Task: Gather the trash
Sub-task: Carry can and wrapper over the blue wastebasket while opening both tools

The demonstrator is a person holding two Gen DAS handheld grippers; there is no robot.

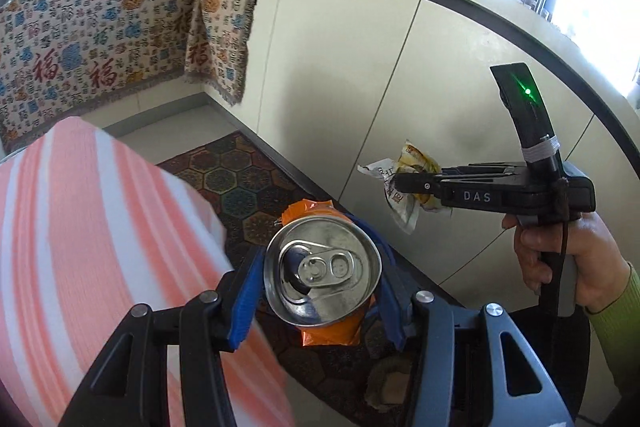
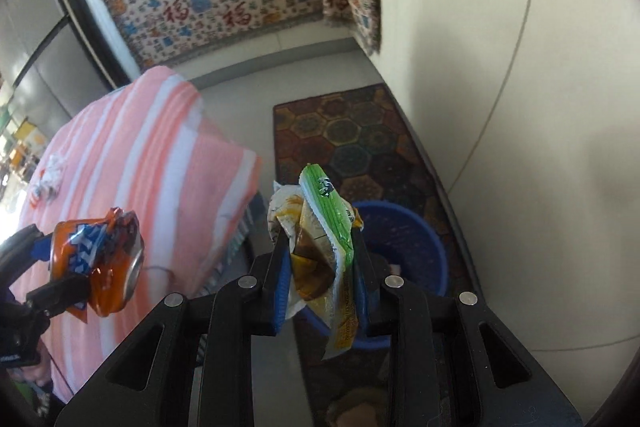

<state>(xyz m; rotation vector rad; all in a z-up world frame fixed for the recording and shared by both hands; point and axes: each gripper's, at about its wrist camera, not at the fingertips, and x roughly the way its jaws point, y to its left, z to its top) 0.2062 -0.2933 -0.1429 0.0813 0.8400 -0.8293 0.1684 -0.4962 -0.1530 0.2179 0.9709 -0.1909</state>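
The left tongs [image 1: 320, 279] are clamped on a dented orange soda can [image 1: 322, 273], its opened silver top facing the camera, held in the air above the patterned rug [image 1: 236, 183]. The right tongs [image 2: 322, 259] are clamped on a bunch of crumpled snack wrappers [image 2: 320, 235], green and yellow, hanging over a blue plastic bin [image 2: 404, 231] that stands on the rug. Beside it is a desk under a pink striped cloth [image 2: 132, 163], with a crumpled scrap [image 2: 50, 175] lying on it. Beyond, a patterned blanket [image 1: 100, 39] hangs from the kitchen counter.
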